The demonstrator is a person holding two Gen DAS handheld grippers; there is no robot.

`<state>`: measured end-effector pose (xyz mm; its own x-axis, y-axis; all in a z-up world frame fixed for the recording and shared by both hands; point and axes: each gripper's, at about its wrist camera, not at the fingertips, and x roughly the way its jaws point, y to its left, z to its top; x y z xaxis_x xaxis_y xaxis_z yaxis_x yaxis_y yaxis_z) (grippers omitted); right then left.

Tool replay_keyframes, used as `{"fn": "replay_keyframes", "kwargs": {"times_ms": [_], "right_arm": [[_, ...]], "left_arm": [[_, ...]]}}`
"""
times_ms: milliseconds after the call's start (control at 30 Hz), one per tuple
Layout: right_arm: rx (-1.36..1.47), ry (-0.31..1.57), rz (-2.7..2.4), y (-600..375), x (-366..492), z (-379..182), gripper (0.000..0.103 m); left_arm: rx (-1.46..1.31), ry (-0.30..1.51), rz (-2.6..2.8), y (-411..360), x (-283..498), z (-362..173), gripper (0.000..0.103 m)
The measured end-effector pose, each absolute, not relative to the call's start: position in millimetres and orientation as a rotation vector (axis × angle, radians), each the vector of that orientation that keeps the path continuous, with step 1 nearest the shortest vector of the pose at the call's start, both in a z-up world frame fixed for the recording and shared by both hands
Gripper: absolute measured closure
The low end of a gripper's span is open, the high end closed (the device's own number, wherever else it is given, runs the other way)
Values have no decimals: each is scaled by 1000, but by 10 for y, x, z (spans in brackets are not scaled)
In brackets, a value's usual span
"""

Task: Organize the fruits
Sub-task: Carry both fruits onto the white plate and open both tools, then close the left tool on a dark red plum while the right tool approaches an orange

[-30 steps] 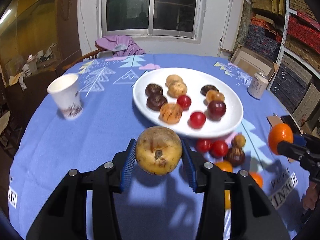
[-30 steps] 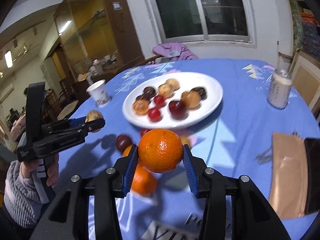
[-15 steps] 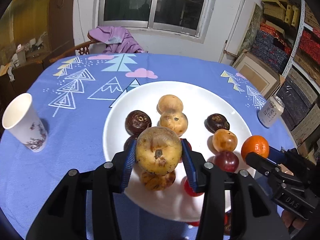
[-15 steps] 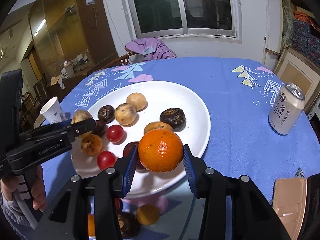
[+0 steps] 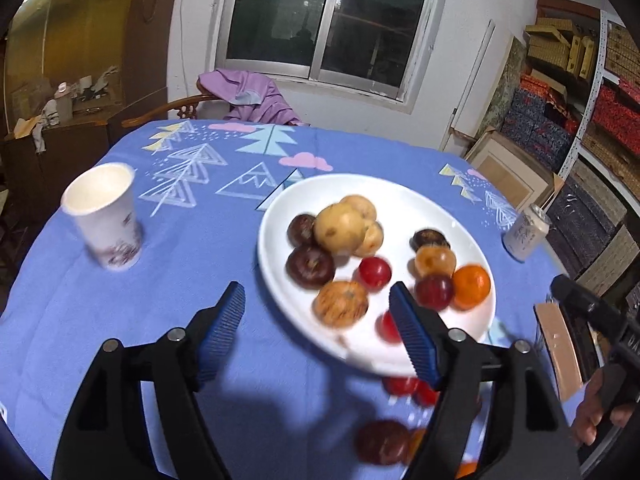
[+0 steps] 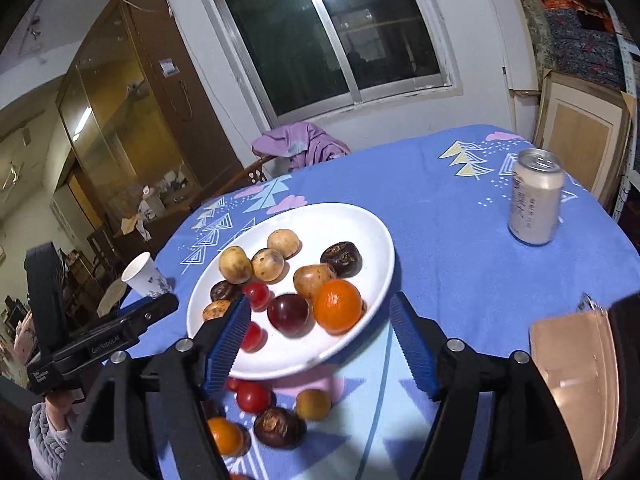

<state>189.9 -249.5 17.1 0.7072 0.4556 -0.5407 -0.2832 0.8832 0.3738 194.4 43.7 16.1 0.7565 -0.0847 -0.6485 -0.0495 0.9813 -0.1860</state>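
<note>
both claws stand wide apart with nothing between their blue pads: the left gripper hangs over the near left rim of the white plate, and the right gripper hangs over the plate's near edge. the orange lies on the plate at its near right side, touching a dark red plum on its left and a tan fruit just behind it. the big yellow-brown pear rests toward the far middle of the plate, leaning on two smaller tan fruits, with two dark brown fruits just to its left. small red tomatoes and a speckled orange-brown fruit sit nearer on the plate. off the plate, on the blue tablecloth at the near side, lie more loose fruits: a red tomato, a small tan one, a dark brown one and another orange one. a paper cup stands well to the left of the plate, and a drink can stands well to its right. a tan flat object lies near the right edge.
</note>
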Motion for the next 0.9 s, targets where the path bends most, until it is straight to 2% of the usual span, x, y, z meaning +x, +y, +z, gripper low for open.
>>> {"fn": "replay_keyframes", "kwargs": {"times_ms": [367, 900], "right_arm": [[323, 660, 415, -2691, 1413, 4, 18], [289, 678, 426, -2604, 1405, 0, 16]], "left_arm": [[-28, 714, -2, 229, 1070, -136, 25], [45, 768, -61, -41, 1272, -277, 21]]}}
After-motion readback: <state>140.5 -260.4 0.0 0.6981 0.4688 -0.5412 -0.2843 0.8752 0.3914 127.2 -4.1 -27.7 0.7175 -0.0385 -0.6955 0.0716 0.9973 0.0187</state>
